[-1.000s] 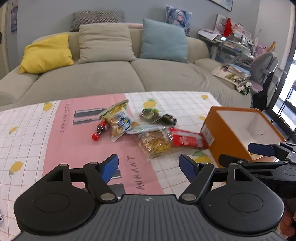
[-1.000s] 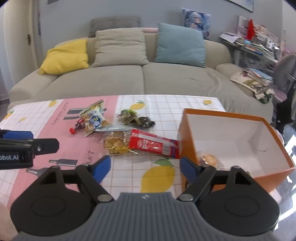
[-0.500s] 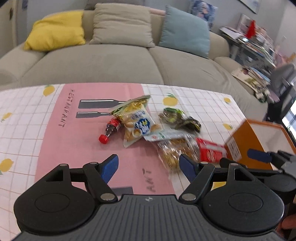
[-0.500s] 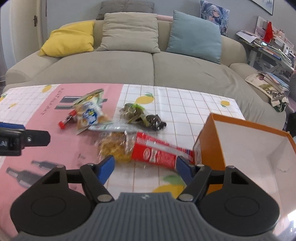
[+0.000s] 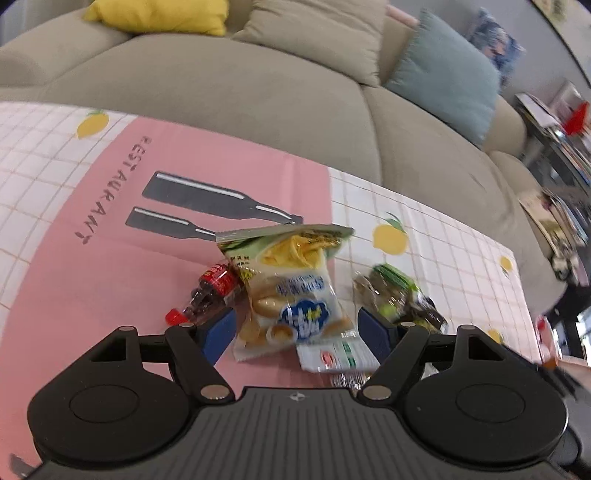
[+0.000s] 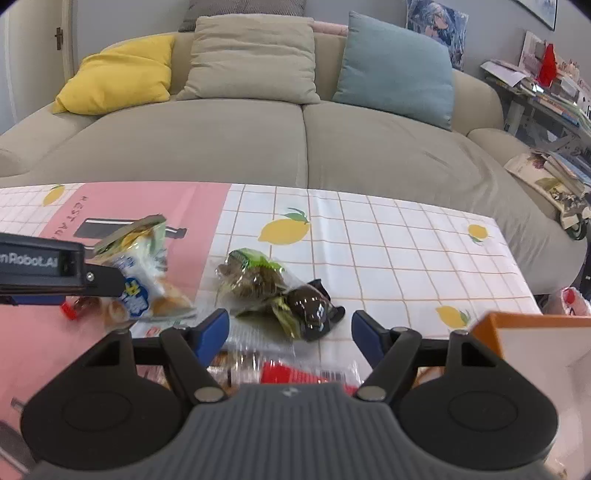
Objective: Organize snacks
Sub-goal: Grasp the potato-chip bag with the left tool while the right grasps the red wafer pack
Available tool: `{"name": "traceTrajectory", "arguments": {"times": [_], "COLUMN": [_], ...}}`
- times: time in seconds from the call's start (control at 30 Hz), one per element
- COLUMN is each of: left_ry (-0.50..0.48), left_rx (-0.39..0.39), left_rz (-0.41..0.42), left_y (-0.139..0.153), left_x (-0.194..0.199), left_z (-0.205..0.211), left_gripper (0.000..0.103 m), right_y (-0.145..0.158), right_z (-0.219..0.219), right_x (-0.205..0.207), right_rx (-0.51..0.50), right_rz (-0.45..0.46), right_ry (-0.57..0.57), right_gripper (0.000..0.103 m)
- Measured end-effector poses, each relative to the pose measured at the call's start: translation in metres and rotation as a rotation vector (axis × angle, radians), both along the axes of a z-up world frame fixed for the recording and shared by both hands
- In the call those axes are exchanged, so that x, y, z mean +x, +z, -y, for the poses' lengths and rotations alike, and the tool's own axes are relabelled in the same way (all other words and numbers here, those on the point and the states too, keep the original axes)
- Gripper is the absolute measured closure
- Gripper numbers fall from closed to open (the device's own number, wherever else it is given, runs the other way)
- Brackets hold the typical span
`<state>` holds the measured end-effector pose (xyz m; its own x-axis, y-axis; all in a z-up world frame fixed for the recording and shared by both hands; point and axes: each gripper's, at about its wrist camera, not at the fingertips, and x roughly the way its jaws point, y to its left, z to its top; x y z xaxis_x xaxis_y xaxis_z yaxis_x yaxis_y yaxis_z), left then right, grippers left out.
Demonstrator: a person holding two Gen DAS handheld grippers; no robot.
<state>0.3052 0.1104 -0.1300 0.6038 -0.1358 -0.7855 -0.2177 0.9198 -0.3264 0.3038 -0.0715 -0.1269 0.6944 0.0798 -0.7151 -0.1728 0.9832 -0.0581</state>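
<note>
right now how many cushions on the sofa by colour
yellow cushion: 1
beige cushion: 1
teal cushion: 1
grey striped cushion: 1
total: 4

Left wrist view: we looked steeply down, close over the blue-and-white snack bag [image 5: 295, 295], frame tilted. Right wrist view: we faced the sofa [image 6: 295, 140], near the green snack packet [image 6: 273, 291]. Both views shared these snacks and the tablecloth [image 5: 92, 206].
</note>
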Motion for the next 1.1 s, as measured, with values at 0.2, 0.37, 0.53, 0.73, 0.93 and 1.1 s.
{"name": "traceTrajectory", "arguments": {"times": [0.2,0.37,0.53,0.73,0.93,1.1], "left_ry": [0.083,0.076,0.031,0.005,-0.013,-0.029], "left_rx": [0.011,0.046,0.1,0.115,0.131,0.108], "left_rz": [-0.041,-0.038,-0.014,-0.003,0.001,-0.001], "left_y": [-0.016,-0.022,-0.019,-0.012,0.002,0.016], "left_x": [0.02,0.028,0.027,0.007,-0.027,-0.059], "left_z": [0.005,0.011,0.015,0.012,0.004,-0.001], "left_gripper": [0.015,0.028,0.047,0.055,0.055,0.055], "right_y": [-0.012,-0.021,-0.021,-0.023,-0.037,-0.04], "right_z": [0.002,0.01,0.017,0.021,0.021,0.014], "right_x": [0.014,0.013,0.001,-0.023,-0.034,-0.036], "right_rx": [0.008,0.023,0.053,0.095,0.113,0.058], "right_rz": [-0.024,-0.054,-0.061,-0.068,-0.099,-0.072], "right_ry": [-0.018,-0.022,-0.025,-0.066,-0.085,-0.077], "right_gripper": [0.031,0.031,0.031,0.03,0.024,0.04]}}
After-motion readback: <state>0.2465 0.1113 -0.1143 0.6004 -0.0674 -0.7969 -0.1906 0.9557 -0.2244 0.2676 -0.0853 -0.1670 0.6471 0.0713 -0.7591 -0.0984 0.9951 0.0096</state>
